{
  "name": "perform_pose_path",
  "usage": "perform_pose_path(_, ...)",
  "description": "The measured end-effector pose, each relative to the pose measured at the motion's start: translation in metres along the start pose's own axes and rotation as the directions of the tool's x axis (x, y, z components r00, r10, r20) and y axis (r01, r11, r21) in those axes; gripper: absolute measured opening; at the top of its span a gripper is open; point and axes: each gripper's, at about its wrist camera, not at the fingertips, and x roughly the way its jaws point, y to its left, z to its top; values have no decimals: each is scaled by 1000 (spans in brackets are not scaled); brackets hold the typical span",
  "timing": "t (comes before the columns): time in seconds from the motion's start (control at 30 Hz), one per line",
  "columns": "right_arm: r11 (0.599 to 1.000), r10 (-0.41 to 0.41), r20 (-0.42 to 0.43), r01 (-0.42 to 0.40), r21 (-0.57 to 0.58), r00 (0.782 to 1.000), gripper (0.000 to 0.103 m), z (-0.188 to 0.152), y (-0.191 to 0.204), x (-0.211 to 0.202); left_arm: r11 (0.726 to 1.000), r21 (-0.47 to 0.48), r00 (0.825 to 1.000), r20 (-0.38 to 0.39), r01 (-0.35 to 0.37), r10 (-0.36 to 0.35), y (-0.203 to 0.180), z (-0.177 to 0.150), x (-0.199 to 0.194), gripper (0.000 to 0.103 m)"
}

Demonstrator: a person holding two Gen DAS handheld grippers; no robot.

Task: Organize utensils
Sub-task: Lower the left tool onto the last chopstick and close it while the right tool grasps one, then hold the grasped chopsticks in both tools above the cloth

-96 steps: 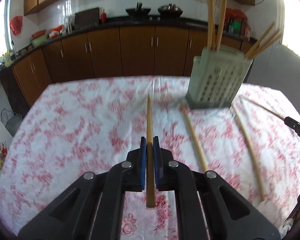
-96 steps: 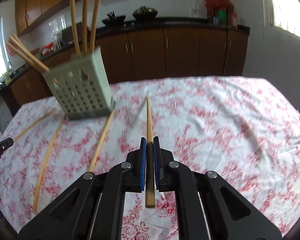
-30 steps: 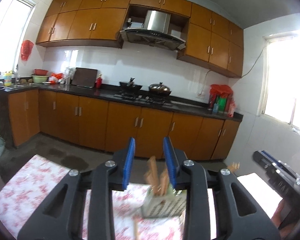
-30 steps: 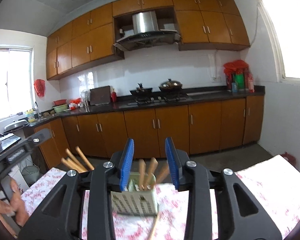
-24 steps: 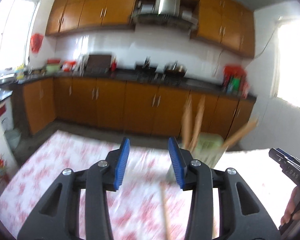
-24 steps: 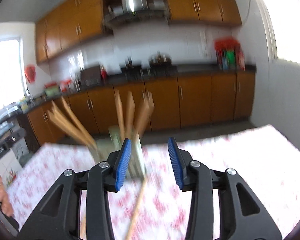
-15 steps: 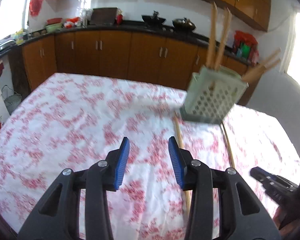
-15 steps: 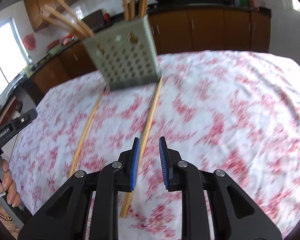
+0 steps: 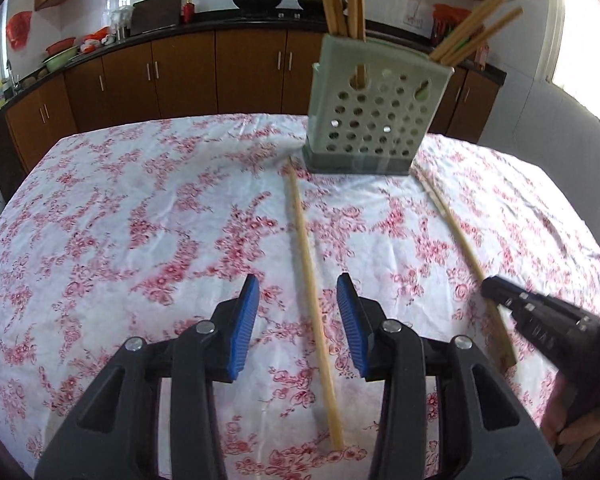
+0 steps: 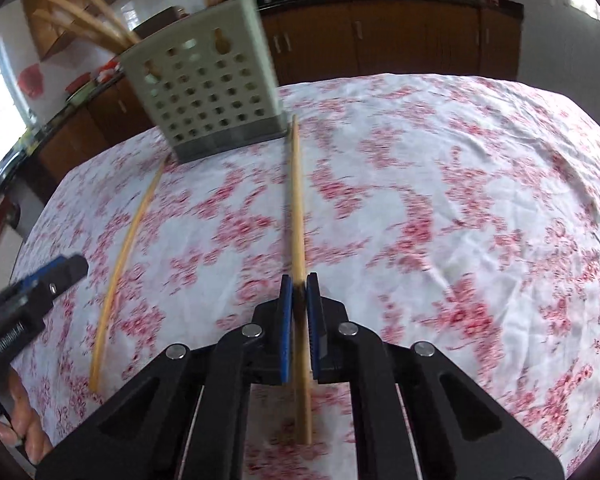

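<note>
Two wooden chopsticks lie on the flowered tablecloth in front of a pale perforated holder [image 9: 376, 120] [image 10: 208, 96] with several chopsticks standing in it. My left gripper [image 9: 297, 278] is open, low over the cloth. One chopstick [image 9: 300, 220] lies lengthwise between its blue pads, touching neither. My right gripper [image 10: 299, 280] is shut on the other chopstick [image 10: 296, 200], which points toward the holder's corner. In the left wrist view the right gripper [image 9: 490, 286] sits on that chopstick [image 9: 452, 224]. In the right wrist view the left gripper [image 10: 74, 266] hovers beside the free chopstick [image 10: 128, 240].
The table [image 9: 100, 220] drops off at the left and far edges, with brown kitchen cabinets [image 9: 180, 76] behind. A person's hand [image 9: 568, 432] holds the right gripper at the lower right, and fingers [image 10: 20, 420] show at the lower left of the right wrist view.
Both grippers came down from facing the cabinets to just above the tablecloth. The right jaws closed onto a lying chopstick. The left jaws stayed apart and now straddle the other one.
</note>
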Motion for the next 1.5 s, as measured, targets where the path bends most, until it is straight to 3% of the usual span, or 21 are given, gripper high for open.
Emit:
perform_pose_path(0.13, 1000, -17, 5, 17, 15, 1000, 8, 2, -15, -4, 999, 29, 998, -50, -36, 37, -8, -4, 16, 31)
perform_pose_path(0.23, 1000, -20, 6, 20, -3, 1000, 8, 1, -16, -3, 998, 28, 995, -84, -49, 51, -8, -7, 27, 9)
perform_pose_path(0.5, 997, -59, 15, 60, -52, 998, 8, 16, -18, 12, 994, -10, 991, -78, -109, 107, 26, 14, 42, 9)
perform_pose_path(0.77, 989, -129, 30, 131, -73, 991, 8, 39, -26, 30, 992, -18, 990, -64, -127, 125, 57, 36, 62, 21)
perform_pose_path(1.5, 991, -118, 33, 120, -61, 992, 9, 39, -27, 30, 994, -42, 993, -62, -106, 103, 62, 37, 63, 21)
